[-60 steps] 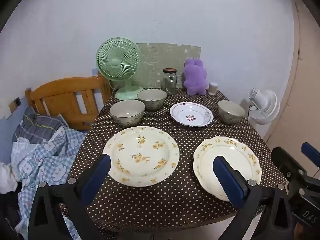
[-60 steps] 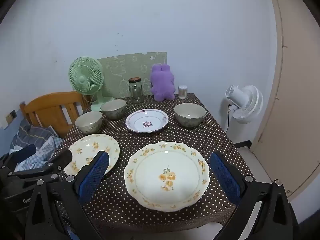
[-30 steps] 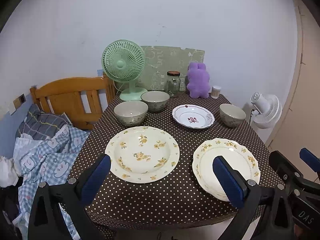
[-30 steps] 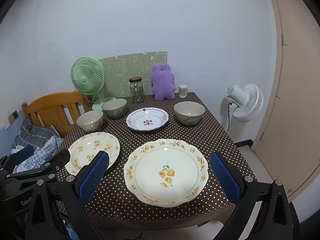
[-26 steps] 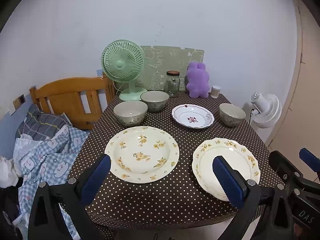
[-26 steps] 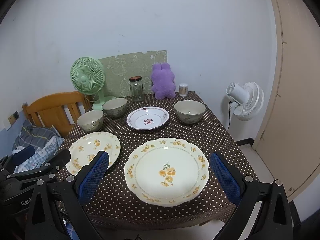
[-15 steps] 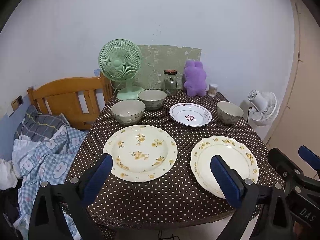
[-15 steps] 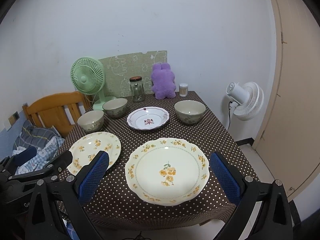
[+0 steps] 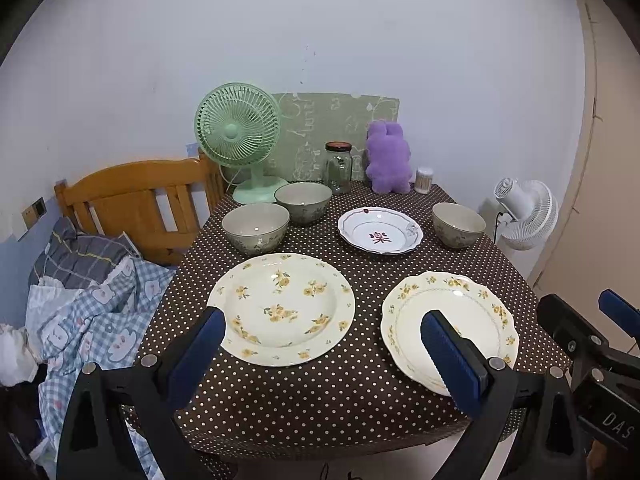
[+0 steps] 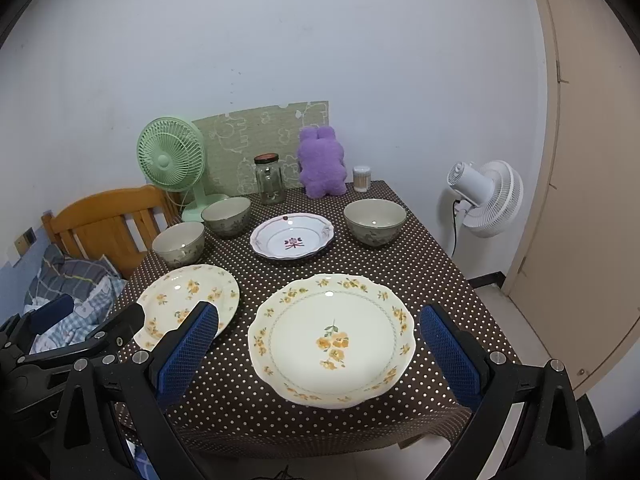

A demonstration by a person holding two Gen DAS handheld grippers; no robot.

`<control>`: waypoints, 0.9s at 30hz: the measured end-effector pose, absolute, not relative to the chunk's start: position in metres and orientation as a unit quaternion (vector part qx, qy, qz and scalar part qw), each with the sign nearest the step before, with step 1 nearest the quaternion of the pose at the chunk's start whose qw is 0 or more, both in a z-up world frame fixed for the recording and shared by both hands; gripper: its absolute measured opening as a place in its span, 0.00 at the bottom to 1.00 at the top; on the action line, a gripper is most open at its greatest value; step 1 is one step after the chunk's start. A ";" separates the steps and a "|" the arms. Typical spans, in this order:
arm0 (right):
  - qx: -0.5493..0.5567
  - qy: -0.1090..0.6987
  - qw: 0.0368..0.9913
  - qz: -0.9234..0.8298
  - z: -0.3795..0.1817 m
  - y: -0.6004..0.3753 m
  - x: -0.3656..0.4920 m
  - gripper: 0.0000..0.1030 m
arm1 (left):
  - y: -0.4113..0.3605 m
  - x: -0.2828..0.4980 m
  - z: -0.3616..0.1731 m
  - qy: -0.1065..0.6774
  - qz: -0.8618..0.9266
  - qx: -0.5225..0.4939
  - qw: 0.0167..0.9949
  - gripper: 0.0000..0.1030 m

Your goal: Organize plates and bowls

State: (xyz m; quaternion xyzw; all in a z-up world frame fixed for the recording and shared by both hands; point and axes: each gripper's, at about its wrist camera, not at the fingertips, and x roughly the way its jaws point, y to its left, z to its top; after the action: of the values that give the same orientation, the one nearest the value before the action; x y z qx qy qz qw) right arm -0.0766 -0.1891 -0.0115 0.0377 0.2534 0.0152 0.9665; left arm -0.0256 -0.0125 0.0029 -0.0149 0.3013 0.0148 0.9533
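Note:
On the brown dotted table lie two cream plates with yellow flowers: a round plate at the front left and a scalloped plate at the front right. Behind them sit a small white plate with a red motif and three grey-green bowls, two on the left and one on the right. My left gripper hangs open before the round plate. My right gripper is open over the table's front edge, framing the scalloped plate.
A green desk fan, a glass jar, a purple plush toy and a small container line the table's back. A wooden chair and bedding are left; a white fan and a door are right.
Both views have shifted only slightly; the table looks marginally further off and lower. Nothing on the table has moved and both grippers have stayed open.

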 end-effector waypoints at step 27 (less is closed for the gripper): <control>0.040 0.251 0.967 0.009 -0.010 -0.183 -0.071 0.99 | -0.006 -0.015 0.006 0.288 0.001 -0.015 0.957 0.96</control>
State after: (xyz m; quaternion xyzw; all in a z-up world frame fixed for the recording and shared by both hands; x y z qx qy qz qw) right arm -0.0706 -0.1831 -0.0096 0.0397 0.2509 0.0092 0.9672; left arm -0.0155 -0.0056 0.0058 -0.0146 0.2885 0.0007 0.9574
